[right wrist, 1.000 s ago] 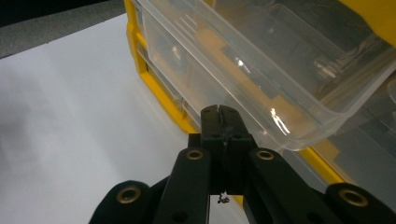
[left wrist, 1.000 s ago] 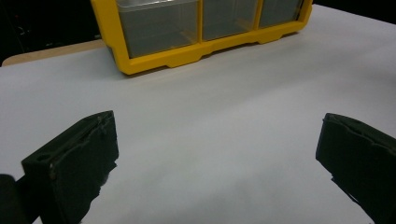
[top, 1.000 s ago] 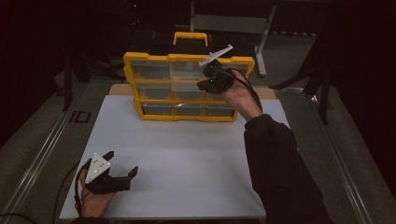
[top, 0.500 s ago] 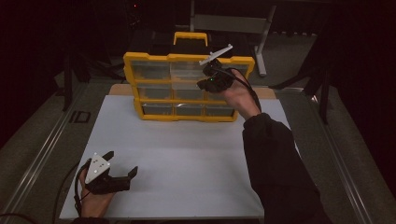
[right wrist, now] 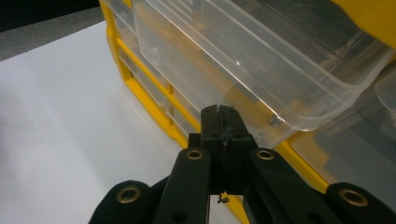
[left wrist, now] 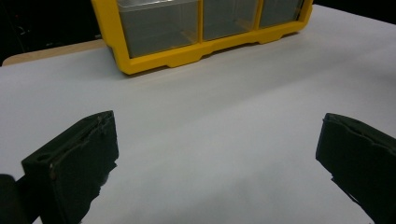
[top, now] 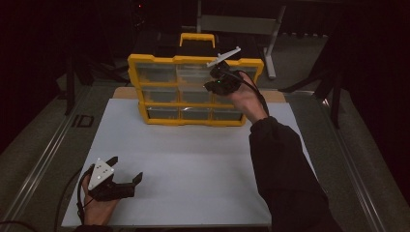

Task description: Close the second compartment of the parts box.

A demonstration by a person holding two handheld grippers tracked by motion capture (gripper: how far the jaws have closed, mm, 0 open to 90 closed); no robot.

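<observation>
The room around the bench [top: 193, 159] is dark, the contents of the clear drawers are hard to make out, and the far side of the yellow drawer box [top: 193, 60] is cut off from sight. The box stands at the far middle of the bench, and the right hand-held gripper [right wrist: 219, 112], its jaws pressed together with nothing between them, sits right at the lower edge of a pulled-out clear drawer [right wrist: 261, 65] in the box's upper right. The left hand-held gripper [top: 126, 170] rests at the near left, well apart from the box, jaws wide apart and empty.
</observation>
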